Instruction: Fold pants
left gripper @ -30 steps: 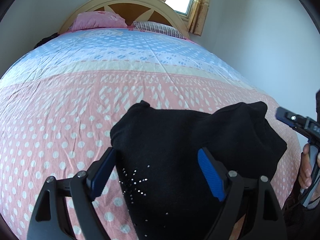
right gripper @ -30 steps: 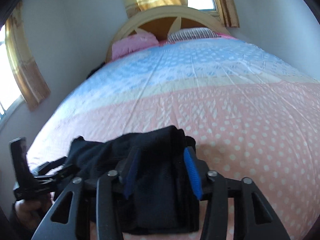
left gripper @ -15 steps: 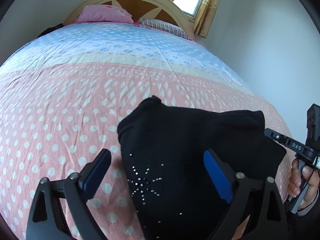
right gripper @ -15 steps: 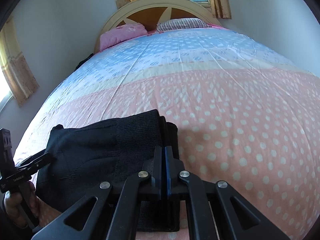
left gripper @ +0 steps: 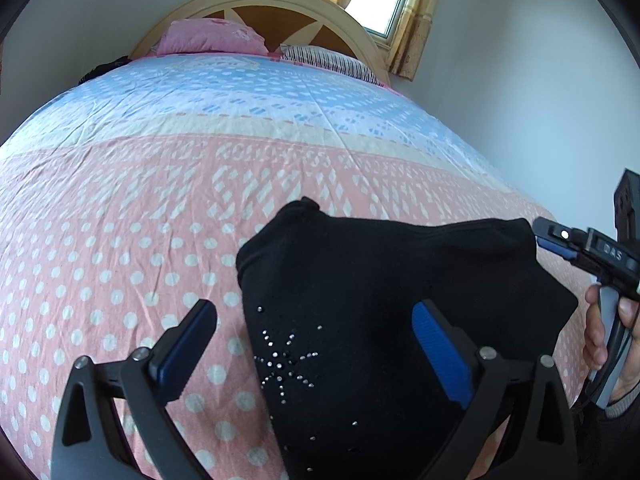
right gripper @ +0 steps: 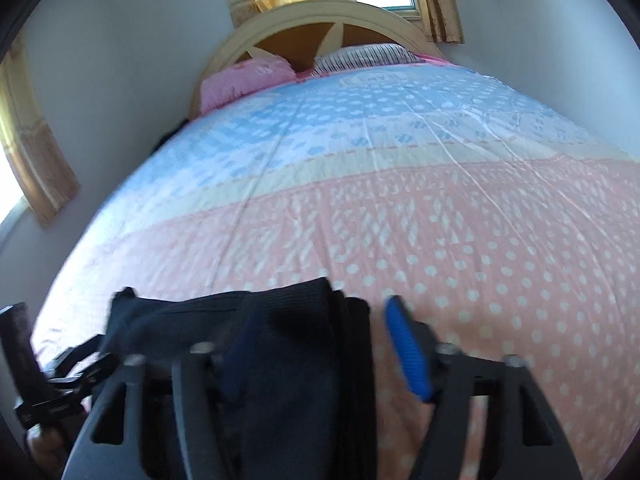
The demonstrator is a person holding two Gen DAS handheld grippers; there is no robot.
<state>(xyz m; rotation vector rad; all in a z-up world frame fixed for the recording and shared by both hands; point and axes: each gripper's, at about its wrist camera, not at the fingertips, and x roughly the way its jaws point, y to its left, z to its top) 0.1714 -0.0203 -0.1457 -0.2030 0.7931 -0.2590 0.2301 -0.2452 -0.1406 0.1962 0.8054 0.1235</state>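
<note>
Left tool (left gripper: 314,332) and right tool (right gripper: 324,346) are both hanging released over the folded black pants (left gripper: 384,304) at the bed's (left gripper: 160,200) near edge, their lower part being cut off; right view blurred.

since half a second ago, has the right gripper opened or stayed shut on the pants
Yes: the right gripper has opened. Its blue pads now stand apart, one over the black pants, one over the pink bedspread.

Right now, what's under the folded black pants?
The black pants lie on the pink dotted bedspread, which shows all around them. Their own lower layers, and anything between them and the cover, are hidden. Both grippers, left and right, are open.
</note>
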